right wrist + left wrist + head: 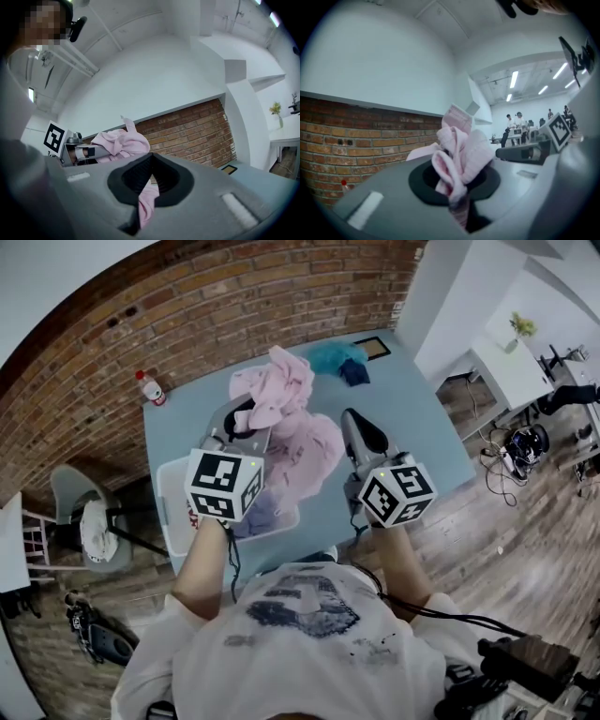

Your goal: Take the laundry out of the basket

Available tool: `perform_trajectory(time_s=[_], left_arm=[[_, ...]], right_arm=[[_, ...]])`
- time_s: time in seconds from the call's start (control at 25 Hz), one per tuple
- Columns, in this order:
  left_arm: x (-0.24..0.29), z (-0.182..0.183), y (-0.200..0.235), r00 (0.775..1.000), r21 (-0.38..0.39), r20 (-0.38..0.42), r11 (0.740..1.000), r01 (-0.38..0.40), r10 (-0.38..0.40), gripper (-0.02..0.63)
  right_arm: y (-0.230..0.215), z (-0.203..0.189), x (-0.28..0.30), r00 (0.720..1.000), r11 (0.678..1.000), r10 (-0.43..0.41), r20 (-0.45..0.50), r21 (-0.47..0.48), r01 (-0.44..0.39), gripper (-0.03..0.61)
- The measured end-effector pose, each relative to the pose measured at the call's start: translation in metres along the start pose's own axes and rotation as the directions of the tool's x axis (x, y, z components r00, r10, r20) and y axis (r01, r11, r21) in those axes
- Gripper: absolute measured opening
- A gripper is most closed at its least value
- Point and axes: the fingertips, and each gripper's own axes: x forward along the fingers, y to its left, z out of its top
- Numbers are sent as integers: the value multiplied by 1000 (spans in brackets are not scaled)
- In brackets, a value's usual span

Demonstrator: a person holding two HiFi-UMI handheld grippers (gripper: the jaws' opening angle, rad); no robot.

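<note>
**A:** Where is the pink garment (302, 444) right now?

**B:** It is up in the air, bunched and slung between the two grippers over the blue table (417, 423). It hangs above the far edge of the white basket (167, 486). I can't tell whether its lowest fold is clear of the rim.

**A:** Do both grippers have hold of it?

**B:** Yes. In the left gripper view, the left gripper (455, 180) is clamped on a thick wad of pink fabric, which bulges out above the pads. In the right gripper view, the right gripper (149, 180) is pinched tight on a thin pink fold, and the fold trails down below the jaws. Both grippers point roughly level, side by side.

**A:** How much of the task would you call done?

**B:** Some of it, by my reading. A teal cloth (333, 354) and a dark blue cloth (354, 373) lie together at the far end of the table, well apart from the basket. They look like laundry that is already out. The pink garment is lifted but not yet set down.

**A:** What is left to do?

**B:** A lavender cloth (262, 514) sits in the basket, partly hidden behind the left gripper. That one has to come out too, and the pink garment needs a spot on the table. The bare stretch at the right looks suitable, and it is away from the bottle (150, 388) at the far left corner.
</note>
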Motion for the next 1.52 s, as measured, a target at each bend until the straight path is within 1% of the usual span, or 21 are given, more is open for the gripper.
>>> perform_trajectory(time_s=[0.28,0.52,0.64,0.96,1.28,1.52], left_arm=[[58,-12,-52,999,23,-37,999,31,-30,38],[101,-25,-83,996,51,-77,998,44,-40,38],[118,-33,-95,994,52,-103,997,51,-46,38],[147,-46,-111,989,55,-139,997,57,-49,38],[169,-59,-131,984,46,-158,995,90,-81,38],[184,-85,-149,974,18,-198,993,118,-112,38]], right_arm=[[-71,1,-27,999,999,-43,-9,10,44,-3],[-122,-1,-42,997,997,-72,-22,31,73,-3],[-143,-3,-47,996,996,-83,-28,42,84,-3],[-176,-13,-52,994,993,-93,-52,72,97,-3],[-201,-18,-65,991,988,-123,-61,86,128,-3],[-217,-27,-74,985,983,-149,-82,97,157,-3]])
